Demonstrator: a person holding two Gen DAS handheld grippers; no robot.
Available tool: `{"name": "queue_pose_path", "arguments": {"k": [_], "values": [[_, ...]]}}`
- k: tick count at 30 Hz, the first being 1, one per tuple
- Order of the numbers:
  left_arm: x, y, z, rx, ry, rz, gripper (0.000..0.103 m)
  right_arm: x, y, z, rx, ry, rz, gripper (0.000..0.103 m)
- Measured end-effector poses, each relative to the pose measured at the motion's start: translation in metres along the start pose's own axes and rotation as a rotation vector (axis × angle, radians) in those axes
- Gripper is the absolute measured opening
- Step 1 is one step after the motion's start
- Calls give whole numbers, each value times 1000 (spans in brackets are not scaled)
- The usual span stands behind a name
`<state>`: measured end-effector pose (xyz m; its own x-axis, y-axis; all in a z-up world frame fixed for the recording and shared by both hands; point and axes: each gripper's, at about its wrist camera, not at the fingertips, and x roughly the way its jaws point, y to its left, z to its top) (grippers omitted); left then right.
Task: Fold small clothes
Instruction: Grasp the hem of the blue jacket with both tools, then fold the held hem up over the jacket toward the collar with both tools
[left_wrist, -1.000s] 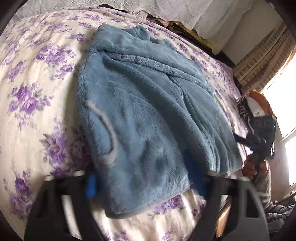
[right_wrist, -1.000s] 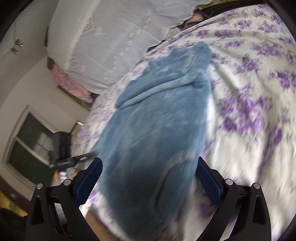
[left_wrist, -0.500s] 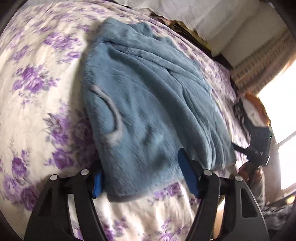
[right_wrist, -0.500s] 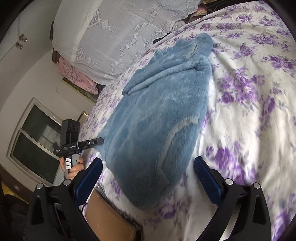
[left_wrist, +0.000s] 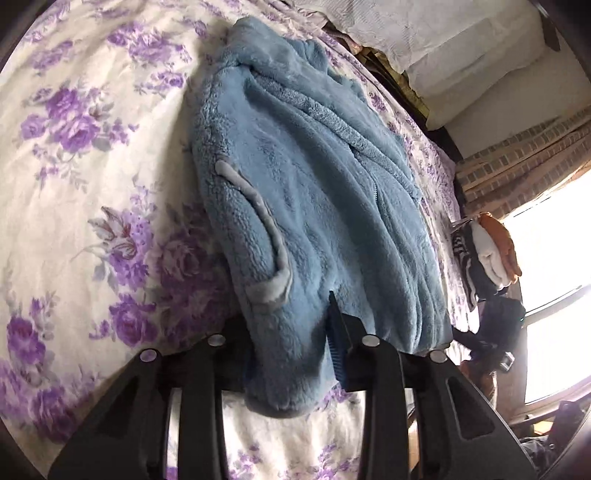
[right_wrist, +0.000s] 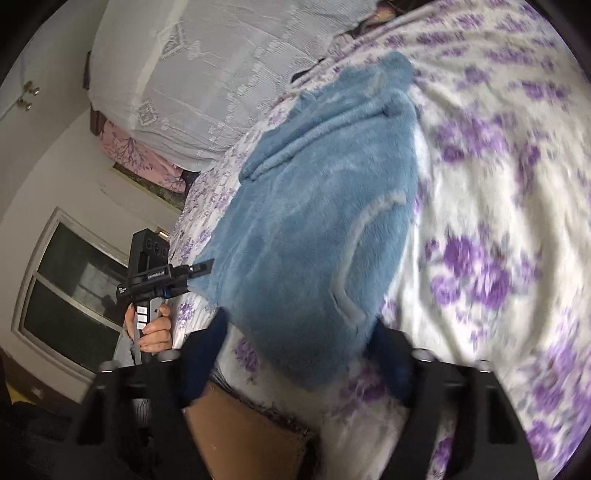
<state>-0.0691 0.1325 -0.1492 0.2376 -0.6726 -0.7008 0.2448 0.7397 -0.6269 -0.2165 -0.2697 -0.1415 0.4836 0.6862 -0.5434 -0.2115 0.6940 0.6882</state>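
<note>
Two views show one blue fleece jacket lying flat on the floral bedsheet. From your left wrist, the left gripper has its jaws closing on the jacket's near hem corner, fleece bunched between them. From your right wrist, the right gripper is closing around the other hem corner, not yet pinching it.

the blue jacket is thick, fuzzy fleece with smooth grey pocket trim. the bed wears matt, floral-printed cotton. lacy white cloth drapes upper left. the gripper frames look matt black plastic.
</note>
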Motion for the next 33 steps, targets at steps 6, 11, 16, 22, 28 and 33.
{"name": "queue_pose_path", "arguments": {"k": [6, 11, 16, 22, 28, 33], "values": [[2, -15, -5, 71, 5, 17, 16, 14, -9, -2, 107, 25, 99, 19], [-15, -24, -6, 101, -69, 27, 12, -2, 4, 4, 51, -46, 103, 15], [-35, -33, 1, 117, -143, 36, 13, -7, 16, 18, -19, -71, 103, 15], [-44, -50, 22, 158, -185, 77, 13, -8, 25, 45, -62, -115, 114, 15], [-44, -68, 50, 205, -215, 110, 13, -13, 22, 72, -59, -179, 110, 15], [-37, -76, 77, 222, -232, 156, 13, -9, 15, 101, -46, -191, 110, 16]]}}
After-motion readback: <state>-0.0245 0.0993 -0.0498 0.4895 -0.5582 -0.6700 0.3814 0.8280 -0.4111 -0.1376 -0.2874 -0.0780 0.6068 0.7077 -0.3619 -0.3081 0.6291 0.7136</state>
